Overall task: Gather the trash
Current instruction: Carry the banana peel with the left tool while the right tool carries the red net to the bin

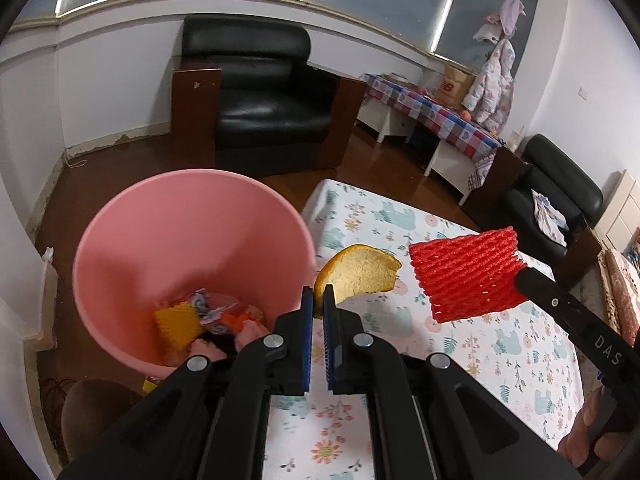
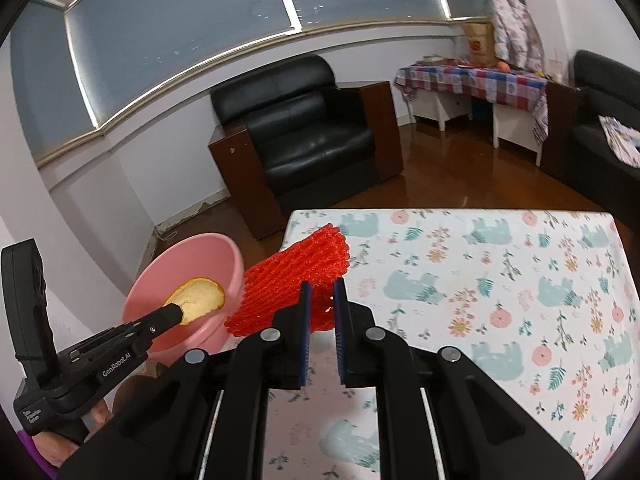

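With the left gripper [image 1: 318, 300] clamped on a peel [image 1: 360, 274] beside the pink bin [image 1: 120, 240] and the right gripper [image 2: 320, 300] pinching red foam netting [image 2: 296, 280] over the table [image 2: 520, 280], a release short of the rim would likely drop either outside.

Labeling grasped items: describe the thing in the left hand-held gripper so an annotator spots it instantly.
Start at the pink bucket beside the floral-cloth table. At its rim nearest the table, the left hand-held gripper is shut on a curved piece of citrus peel. It is orange outside and pale and pithy inside, unlike the red foam net beside it.
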`<state>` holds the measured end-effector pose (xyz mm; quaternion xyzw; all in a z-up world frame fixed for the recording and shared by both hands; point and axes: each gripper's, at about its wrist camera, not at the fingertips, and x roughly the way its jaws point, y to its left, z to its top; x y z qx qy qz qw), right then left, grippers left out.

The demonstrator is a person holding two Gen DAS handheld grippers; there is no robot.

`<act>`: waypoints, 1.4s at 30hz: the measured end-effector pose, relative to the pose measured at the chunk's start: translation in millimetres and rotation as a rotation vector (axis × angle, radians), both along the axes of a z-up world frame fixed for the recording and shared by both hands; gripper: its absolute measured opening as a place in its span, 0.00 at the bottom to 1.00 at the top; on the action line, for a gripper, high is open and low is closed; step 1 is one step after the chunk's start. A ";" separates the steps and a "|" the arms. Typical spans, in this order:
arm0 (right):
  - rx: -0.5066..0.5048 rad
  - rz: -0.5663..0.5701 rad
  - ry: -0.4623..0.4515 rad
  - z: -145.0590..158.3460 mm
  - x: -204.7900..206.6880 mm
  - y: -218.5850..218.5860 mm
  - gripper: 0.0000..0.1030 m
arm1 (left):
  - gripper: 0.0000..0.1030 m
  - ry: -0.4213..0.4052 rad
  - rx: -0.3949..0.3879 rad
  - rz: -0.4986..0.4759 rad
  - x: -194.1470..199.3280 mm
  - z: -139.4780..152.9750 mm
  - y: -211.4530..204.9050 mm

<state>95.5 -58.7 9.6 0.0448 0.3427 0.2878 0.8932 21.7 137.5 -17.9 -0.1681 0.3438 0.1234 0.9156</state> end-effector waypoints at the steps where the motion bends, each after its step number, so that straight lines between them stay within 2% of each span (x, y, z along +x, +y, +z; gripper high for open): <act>1: -0.005 0.013 -0.006 1.6 -1.2 6.6 0.11 | 0.04 -0.002 0.000 0.005 -1.4 0.3 2.2; 13: -0.071 0.117 -0.064 14.1 -11.6 70.3 0.11 | 0.04 -0.014 -0.001 0.097 -27.3 2.0 44.4; 24: -0.153 0.178 -0.109 14.3 -10.7 118.7 0.11 | 0.04 0.005 -0.009 0.198 -40.1 -11.0 91.2; 42: -0.250 0.235 -0.087 -9.6 -10.0 161.8 0.11 | 0.04 0.068 0.008 0.262 -33.9 -36.3 123.8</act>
